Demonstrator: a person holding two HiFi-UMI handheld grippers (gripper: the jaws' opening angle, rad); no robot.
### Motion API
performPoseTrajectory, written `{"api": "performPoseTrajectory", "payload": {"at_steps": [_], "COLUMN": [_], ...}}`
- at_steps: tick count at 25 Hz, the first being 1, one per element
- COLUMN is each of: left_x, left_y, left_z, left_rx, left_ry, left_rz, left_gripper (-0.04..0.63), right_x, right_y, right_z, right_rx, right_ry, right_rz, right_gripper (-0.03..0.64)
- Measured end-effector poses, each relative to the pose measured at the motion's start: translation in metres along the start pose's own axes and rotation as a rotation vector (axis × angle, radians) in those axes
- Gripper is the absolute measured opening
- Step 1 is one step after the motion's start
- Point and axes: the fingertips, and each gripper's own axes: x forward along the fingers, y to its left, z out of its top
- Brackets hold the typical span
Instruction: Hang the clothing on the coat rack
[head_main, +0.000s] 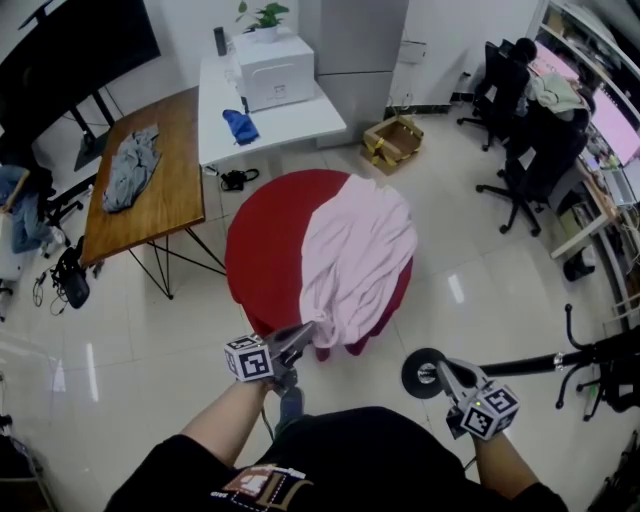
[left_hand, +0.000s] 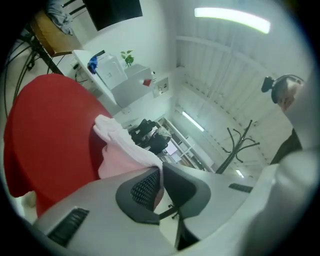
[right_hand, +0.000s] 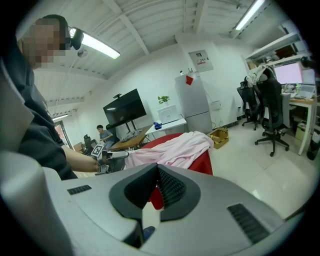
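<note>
Far left of the round red counter (head_main: 262, 240) stands a wooden counter (head_main: 175, 175) with a grey cloth (head_main: 130, 168) crumpled on it. Behind the red counter, a little to its left, a white counter (head_main: 285, 125) carries a white box (head_main: 275, 70) and a small blue cloth (head_main: 240, 126). At the near edge of the red counter the left claw (head_main: 300, 335) is pressed together on the hem of the pink garment (head_main: 355, 255). The left gripper view shows the pale fabric running in between its jaws. The garment lies spread over the right half of the red counter, and its lower edge hangs over the near rim. Behind the red counter, to its right, a cardboard box (head_main: 392, 142) sits on the floor. Near and to the right of the red counter the right claw (head_main: 441, 367) has its jaws pressed together with nothing between them. It is held just beside the round base of the coat rack (head_main: 540, 362). Farther right of the red counter are black office chairs (head_main: 520, 185).
</note>
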Motion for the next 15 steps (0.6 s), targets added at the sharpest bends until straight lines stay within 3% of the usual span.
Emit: {"api": "performPoseTrajectory", "payload": {"at_steps": [10,15], "left_x": [0.054,0.089], "left_y": [-0.167,-0.242], "left_z": [0.086,0.122], "left_rx": [0.158,0.213], "left_ry": [-0.066,-0.058], "left_rz": [-0.338,-0.449], "left_gripper": [0.011,0.011], "right_x": [-0.050,-0.095], "right_y": [-0.012,-0.004], "right_z": [0.048,0.076], "right_rx": [-0.045,-0.096], "right_ry": [-0.196,-0.300], "right_rz": [-0.047,-0.054], "right_gripper": [0.008,0.008]}}
